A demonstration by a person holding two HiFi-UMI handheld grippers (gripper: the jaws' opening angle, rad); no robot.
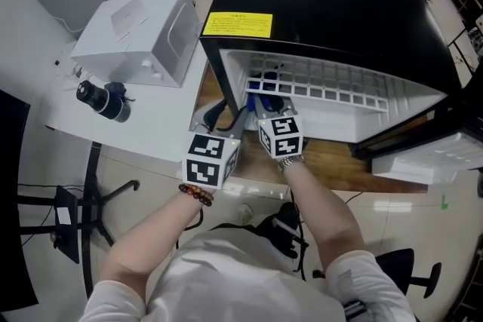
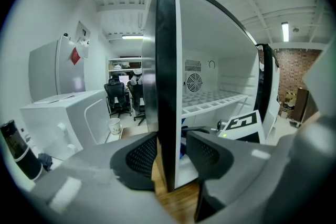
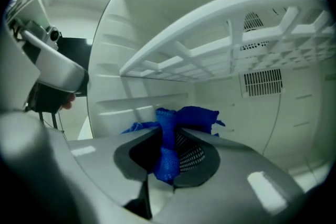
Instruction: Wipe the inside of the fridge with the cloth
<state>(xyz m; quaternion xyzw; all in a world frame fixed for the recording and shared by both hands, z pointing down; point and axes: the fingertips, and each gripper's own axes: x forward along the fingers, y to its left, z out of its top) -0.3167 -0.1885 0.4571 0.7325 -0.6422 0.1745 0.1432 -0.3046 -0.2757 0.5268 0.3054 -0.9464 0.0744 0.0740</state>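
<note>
The cloth [image 3: 197, 115] is deep blue with a knitted, nubbly weave, bunched into a crumpled wad. It sits inside the fridge [image 1: 332, 4], below the white slatted shelf [image 3: 220, 34], pinched between the pads of the right hand-held gripper [image 3: 169, 136], with loose folds spilling out beyond its tips. The fridge is black outside, with a yellow label [image 1: 236, 25] on its top front edge, and plain white within.

The left hand-held gripper [image 2: 170, 144] is spread, and the black front edge of the fridge's side wall stands between its jaws, with a thin gap on the inner side.

Only the right gripper view shows the cloth's weave and the grip on it; the head view gives just a glimpse of blue under the shelf. The left gripper view alone shows a round fan grille [image 2: 193, 82] on the back wall and office chairs [image 2: 116, 97] beyond. The head view alone shows the white box [image 1: 143, 30] on the worktop [image 1: 113, 128] beside the fridge.
</note>
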